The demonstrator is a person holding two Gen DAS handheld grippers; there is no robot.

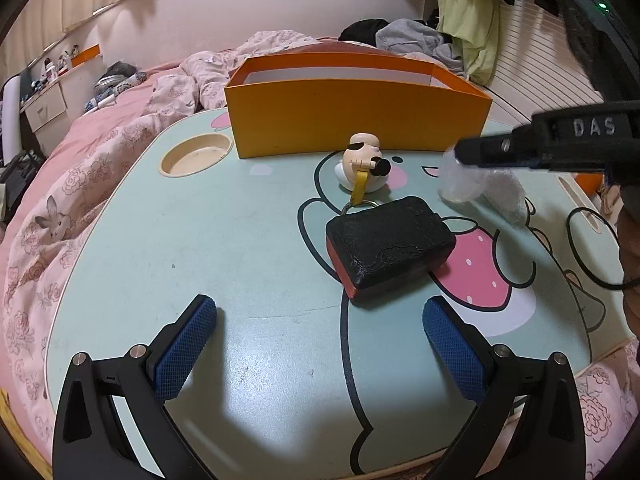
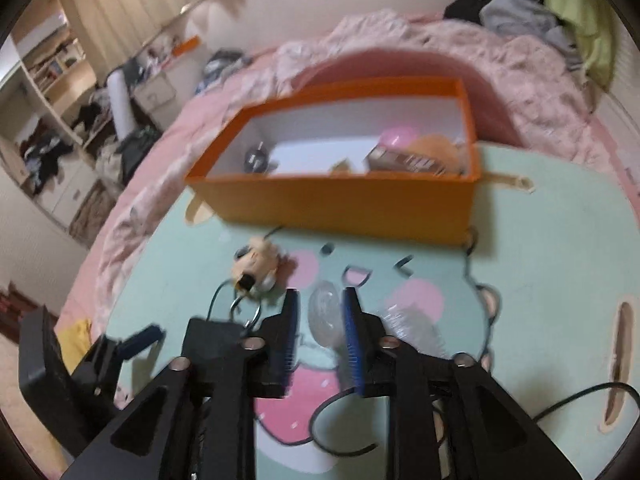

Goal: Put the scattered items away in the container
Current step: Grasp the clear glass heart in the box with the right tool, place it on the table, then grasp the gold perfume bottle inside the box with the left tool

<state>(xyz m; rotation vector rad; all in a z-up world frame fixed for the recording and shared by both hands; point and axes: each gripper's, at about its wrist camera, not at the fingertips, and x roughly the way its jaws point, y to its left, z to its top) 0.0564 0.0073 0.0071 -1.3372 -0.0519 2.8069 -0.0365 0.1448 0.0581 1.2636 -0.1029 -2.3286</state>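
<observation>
An orange box [image 1: 356, 116] stands at the far side of the lap table; the right wrist view shows its inside [image 2: 332, 152] holding several small items. A beige figurine keychain [image 1: 364, 166] and a black-and-red block [image 1: 390, 246] lie in front of it. My left gripper [image 1: 320, 344] is open and empty, low over the table, just short of the block. My right gripper [image 2: 322, 312] is shut on a clear plastic wrapper [image 2: 326, 314], held above the table; in the left wrist view it comes in from the right with the wrapper [image 1: 472, 184].
The mint-green cartoon table [image 1: 200, 240] sits on a bed with pink floral bedding [image 1: 60, 200]. A round cup recess [image 1: 196, 154] lies at its far left. A black cable [image 1: 592, 264] loops at the right edge. Clothes pile at the back.
</observation>
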